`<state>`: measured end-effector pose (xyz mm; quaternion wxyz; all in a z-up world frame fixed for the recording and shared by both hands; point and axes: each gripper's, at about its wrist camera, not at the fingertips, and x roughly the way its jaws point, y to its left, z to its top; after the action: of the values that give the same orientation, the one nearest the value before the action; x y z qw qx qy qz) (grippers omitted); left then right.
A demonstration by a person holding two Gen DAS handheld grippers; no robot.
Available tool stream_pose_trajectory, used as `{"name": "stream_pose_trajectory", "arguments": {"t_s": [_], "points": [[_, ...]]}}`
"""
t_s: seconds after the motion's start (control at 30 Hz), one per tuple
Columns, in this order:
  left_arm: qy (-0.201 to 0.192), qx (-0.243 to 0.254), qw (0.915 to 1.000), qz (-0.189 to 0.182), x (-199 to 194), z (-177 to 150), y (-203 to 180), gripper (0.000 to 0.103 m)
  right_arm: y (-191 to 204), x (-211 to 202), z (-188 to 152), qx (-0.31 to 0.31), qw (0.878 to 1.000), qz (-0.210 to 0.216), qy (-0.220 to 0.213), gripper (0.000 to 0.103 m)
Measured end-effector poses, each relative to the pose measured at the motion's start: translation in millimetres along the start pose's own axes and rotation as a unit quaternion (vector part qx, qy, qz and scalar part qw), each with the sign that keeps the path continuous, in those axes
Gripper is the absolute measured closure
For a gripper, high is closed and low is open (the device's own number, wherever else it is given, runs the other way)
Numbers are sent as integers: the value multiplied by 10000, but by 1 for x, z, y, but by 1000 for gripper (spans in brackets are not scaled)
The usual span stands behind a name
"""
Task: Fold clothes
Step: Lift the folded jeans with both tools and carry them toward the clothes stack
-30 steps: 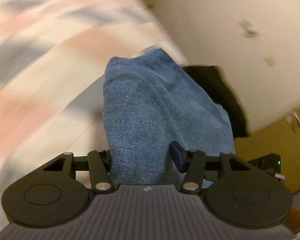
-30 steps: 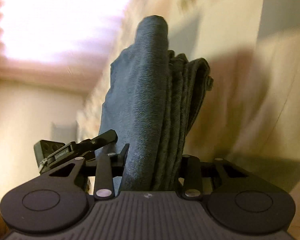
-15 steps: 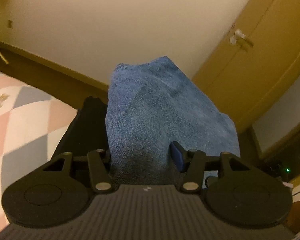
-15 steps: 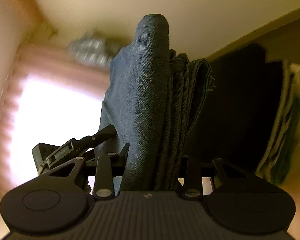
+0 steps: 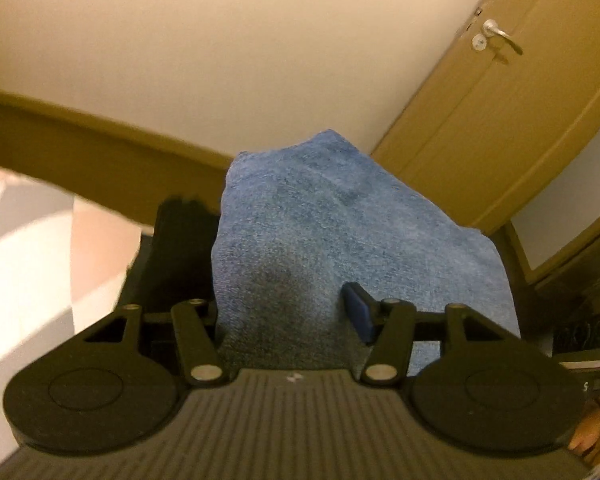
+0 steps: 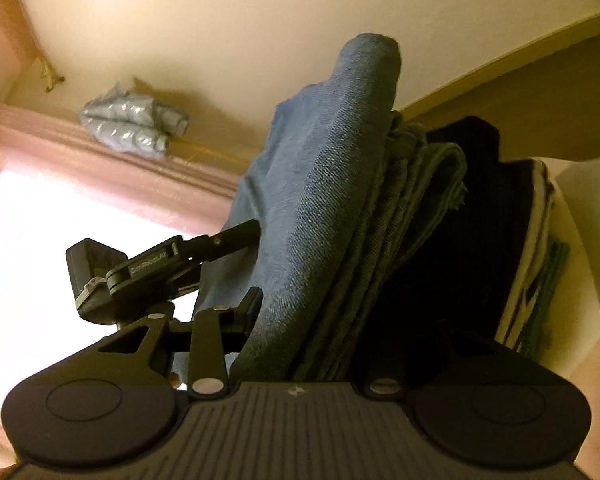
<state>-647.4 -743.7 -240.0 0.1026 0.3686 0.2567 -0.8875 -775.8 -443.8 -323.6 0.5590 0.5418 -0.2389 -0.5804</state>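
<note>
Left wrist view shows my left gripper (image 5: 284,308) and right gripper (image 6: 312,320) both clamped on the folded jeans (image 5: 340,240), jaws just loosening, carried above a dark folded stack (image 6: 460,240); setting down remains.

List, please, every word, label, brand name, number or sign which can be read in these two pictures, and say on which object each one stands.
No text can be read with certainty.
Small pale lettering on the black clamp arm of the other gripper, right wrist view: too blurred to read.
Small white mark on the ribbed gripper body, left wrist view: a logo, not letters.
A like mark on the right gripper's body: also no letters.
The folded jeans show no label.
</note>
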Motion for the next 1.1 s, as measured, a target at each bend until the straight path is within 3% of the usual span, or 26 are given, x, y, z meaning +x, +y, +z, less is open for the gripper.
{"name": "stream_pose_trajectory", "arguments": {"t_s": [0.17, 0.27, 0.3, 0.37, 0.47, 0.57, 0.7, 0.83, 0.93, 1.03, 1.1], "points": [[-500, 96, 9987, -13, -23, 3, -4, 47, 17, -7, 9, -147, 9995, 285, 38, 63], [16, 250, 9968, 762, 10, -17, 3, 45, 2, 8, 11, 77, 9995, -2, 317, 60], [162, 104, 9958, 894, 21, -26, 11, 44, -6, 15, 12, 196, 9987, -142, 457, 61], [-24, -168, 9962, 859, 20, -37, 21, 41, -19, 19, 17, 512, 9962, -143, 685, 63], [-242, -204, 9946, 983, 10, -39, 18, 44, -8, 9, 25, 36, 9962, -221, 844, 47], [-428, 77, 9905, 1307, -5, -37, -1, 53, 0, -14, 29, -495, 9949, -443, 761, 41], [-1039, -46, 9816, 1600, -47, -49, -33, 53, 16, -34, 42, -1378, 9866, -825, 293, 41], [-1330, -129, 9844, 1141, -67, -84, -87, 54, 46, -48, 49, -2408, 9631, -1107, -475, 42], [-1392, -302, 9858, 885, -60, -119, -123, 58, 64, -44, 48, -3192, 9396, -983, -747, 42], [-1431, -357, 9829, 1105, -47, -147, -147, 63, 69, -33, 41, -4149, 9018, -873, -835, 42], [-1480, -31, 9783, 1449, -32, -164, -161, 62, 57, -17, 26, -4681, 8755, -938, -752, 44]]}}
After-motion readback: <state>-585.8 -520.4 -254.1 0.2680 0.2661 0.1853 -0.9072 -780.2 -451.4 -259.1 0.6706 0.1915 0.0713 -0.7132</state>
